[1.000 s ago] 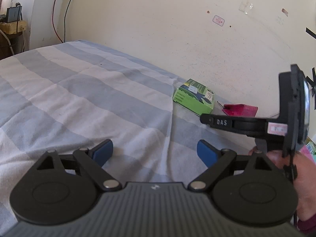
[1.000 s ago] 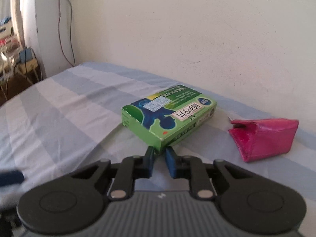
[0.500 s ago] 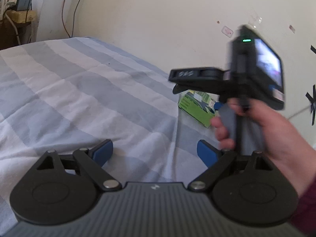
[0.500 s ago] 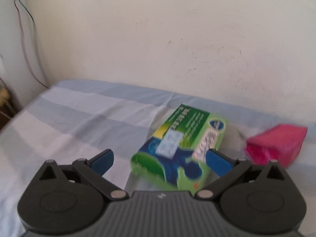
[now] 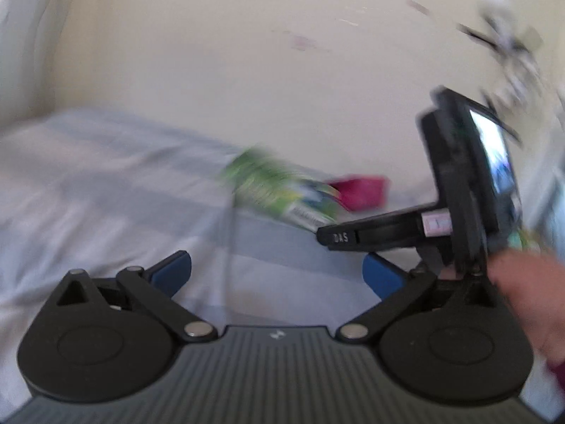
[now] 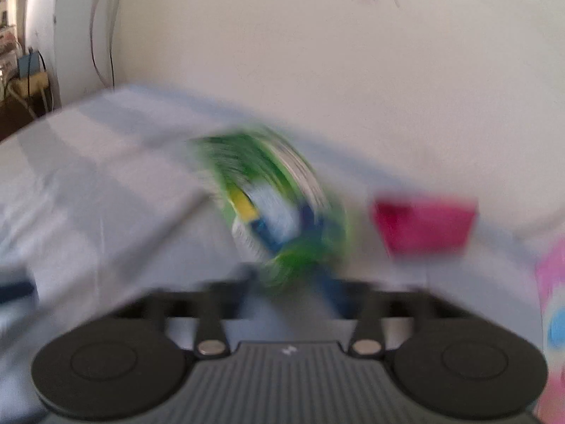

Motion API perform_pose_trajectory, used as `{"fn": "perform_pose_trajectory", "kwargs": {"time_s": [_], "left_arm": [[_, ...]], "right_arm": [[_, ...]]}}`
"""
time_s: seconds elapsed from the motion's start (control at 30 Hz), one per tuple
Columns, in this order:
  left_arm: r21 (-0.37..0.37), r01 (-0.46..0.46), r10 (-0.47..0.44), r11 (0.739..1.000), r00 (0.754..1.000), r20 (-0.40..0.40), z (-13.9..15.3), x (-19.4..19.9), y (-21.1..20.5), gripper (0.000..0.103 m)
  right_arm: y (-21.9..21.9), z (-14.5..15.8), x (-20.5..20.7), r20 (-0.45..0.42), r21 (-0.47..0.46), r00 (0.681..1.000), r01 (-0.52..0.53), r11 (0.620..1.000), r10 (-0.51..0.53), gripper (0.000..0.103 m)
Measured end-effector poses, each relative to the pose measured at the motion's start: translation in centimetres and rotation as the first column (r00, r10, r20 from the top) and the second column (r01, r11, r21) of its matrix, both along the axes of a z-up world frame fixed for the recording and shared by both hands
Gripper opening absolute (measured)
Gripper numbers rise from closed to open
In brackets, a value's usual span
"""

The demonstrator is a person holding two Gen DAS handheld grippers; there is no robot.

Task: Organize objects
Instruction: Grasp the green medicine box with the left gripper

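The green carton [image 6: 279,212] is right in front of my right tongs [image 6: 293,289], its near end down between the fingers, but the picture is so smeared that I cannot tell whether the pads are pinching it, merely touching it, or standing a little apart from it; the linkage looks drawn in toward the middle, no more than that. From my left wrist view the same carton [image 5: 279,190] lies on the striped bedsheet [image 5: 106,190] close to the wall [image 5: 247,53], with the nose of my right tool reaching toward its near corner. My left tongs [image 5: 277,272] are spread wide over bare sheet, holding nothing. As I judge it, the organizing has barely got going: the carton is not yet set anywhere tidy, and the magenta pouch [image 6: 423,226] sits untouched just beside it, on the right, against the wall. Something pink and patterned [image 6: 551,300] shows at the right edge of my right view, too blurred to name, and it may want sorting too. Far off to the left, cables [image 6: 102,35] hang down the wall near some clutter, well apart from my work. Little stands in the way; the pouch close by the carton is the one thing I might knock.
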State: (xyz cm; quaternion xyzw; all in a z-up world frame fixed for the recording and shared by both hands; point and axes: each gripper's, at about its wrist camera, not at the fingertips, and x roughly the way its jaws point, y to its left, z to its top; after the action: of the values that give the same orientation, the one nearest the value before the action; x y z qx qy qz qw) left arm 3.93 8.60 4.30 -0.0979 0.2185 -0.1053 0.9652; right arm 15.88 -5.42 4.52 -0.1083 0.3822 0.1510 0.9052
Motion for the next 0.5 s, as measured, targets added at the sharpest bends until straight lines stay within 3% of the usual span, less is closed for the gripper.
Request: {"fn": "perform_pose_trajectory", "kwargs": {"time_s": [0.13,0.2,0.33,0.43,0.5], "left_arm": [[0.043,0.117,-0.119,0.992,0.992,0.051,0.3,-1.5,-1.8,0.103],[0.015,0.092,-0.093,0.996,0.994,0.066,0.5,-1.5,-1.3,0.103],[-0.159,-0.028,0.019,0.987,0.998,-0.057,1.1,1.3,2.4,0.103],[-0.141,-0.145,0.129,0.979,0.985,-0.117,2.1,3.8,4.3,0.097],[-0.114,-0.168,0.153,0.979,0.980,-0.125,2.5,5.8,5.0,0.097]], "right_arm": [[-3.8,0.3,-2.7,-0.003,0.047,1.000,0.000,0.999,0.000,0.015],[-5.3,0.5,-3.6,0.012,0.069,1.000,-0.024,0.997,0.024,0.023],[-6.7,1.2,-3.9,0.060,0.144,0.997,-0.056,0.988,0.048,0.044],[-6.4,1.5,-3.6,0.098,0.149,0.991,-0.100,0.984,0.086,0.057],[-5.8,1.0,-2.6,0.100,0.153,0.989,-0.120,0.981,0.105,0.058]]}}
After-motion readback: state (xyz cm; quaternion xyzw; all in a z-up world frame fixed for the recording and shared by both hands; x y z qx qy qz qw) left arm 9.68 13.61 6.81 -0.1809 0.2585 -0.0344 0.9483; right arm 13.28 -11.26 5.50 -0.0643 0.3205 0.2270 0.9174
